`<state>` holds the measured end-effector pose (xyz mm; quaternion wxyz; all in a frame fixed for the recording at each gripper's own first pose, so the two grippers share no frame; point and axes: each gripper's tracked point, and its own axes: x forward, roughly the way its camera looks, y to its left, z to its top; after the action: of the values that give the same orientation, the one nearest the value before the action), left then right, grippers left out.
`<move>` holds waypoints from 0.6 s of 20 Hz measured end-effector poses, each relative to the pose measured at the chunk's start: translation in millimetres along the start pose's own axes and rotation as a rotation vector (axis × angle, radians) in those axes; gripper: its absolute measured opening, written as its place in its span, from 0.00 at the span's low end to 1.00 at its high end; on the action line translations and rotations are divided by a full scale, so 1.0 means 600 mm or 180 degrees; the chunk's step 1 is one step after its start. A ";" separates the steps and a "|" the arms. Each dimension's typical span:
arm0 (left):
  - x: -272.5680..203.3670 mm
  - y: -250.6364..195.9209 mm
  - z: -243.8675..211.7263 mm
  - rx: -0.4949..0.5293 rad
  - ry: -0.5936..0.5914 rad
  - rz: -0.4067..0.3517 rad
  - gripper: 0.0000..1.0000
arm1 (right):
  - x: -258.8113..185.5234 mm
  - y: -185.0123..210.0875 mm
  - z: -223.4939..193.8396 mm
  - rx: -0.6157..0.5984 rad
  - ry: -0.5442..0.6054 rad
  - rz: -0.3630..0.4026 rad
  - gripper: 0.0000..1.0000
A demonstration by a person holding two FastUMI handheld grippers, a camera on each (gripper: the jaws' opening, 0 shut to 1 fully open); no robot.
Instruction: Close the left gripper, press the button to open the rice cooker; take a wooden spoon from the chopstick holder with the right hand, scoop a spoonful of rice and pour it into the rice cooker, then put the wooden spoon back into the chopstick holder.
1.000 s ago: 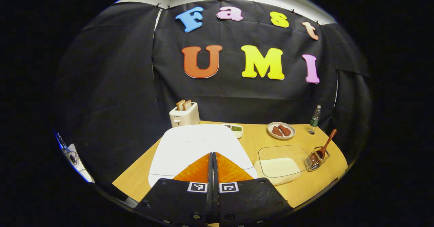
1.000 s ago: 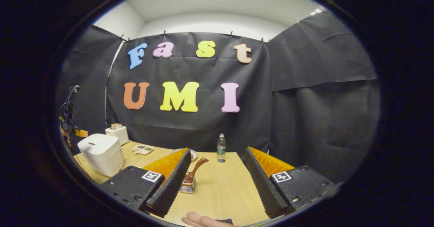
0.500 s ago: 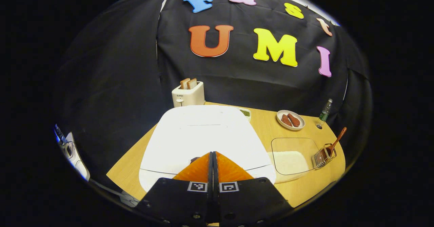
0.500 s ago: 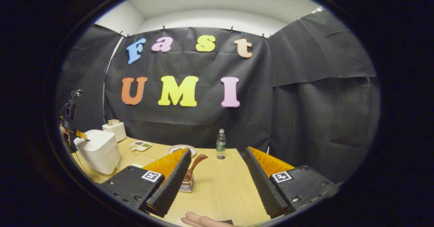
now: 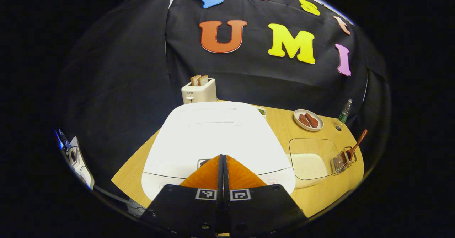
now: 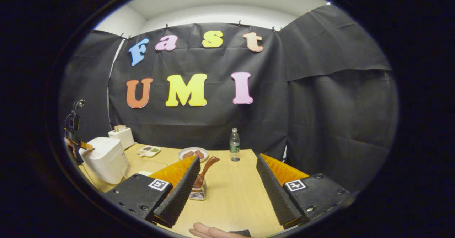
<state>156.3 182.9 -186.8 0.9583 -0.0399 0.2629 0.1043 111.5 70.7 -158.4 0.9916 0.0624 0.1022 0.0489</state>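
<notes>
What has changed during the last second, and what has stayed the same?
The shut left gripper has come down and forward onto the front of the rice cooker, its tips now at the button; the lid is still closed. The right gripper has stayed open, shifting only slightly. The wooden spoon remains in the chopstick holder.

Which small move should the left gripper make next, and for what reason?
Probably ease the left gripper a little further down onto the button. Its fingers are shut, with their tips at the button on the front of the rice cooker, and the lid is down. Contact cannot be told.
</notes>
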 end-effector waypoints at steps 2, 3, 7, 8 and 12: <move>-0.005 0.001 0.002 -0.0044 0.0003 -0.0034 0.00 | 0.006 -0.004 -0.010 0.0049 0.0064 0.0000 1.00; -0.007 0.000 0.006 -0.0090 -0.0016 -0.0058 0.00 | 0.009 -0.008 -0.016 0.0055 0.0079 -0.0012 1.00; -0.043 0.007 0.062 -0.0241 -0.0378 -0.0101 0.00 | 0.023 -0.007 -0.033 0.0112 0.0155 -0.0007 1.00; -0.060 0.013 0.083 -0.0218 -0.0544 -0.0067 0.00 | 0.028 -0.008 -0.038 0.0133 0.0180 -0.0012 1.00; -0.127 0.021 0.112 -0.0130 -0.0895 0.0030 0.00 | 0.043 -0.001 -0.054 0.0166 0.0229 -0.0006 1.00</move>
<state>122.7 190.5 -90.3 0.9842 -0.0431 0.1241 0.1186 130.0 76.6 -195.0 0.9854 0.0862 0.1391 0.0476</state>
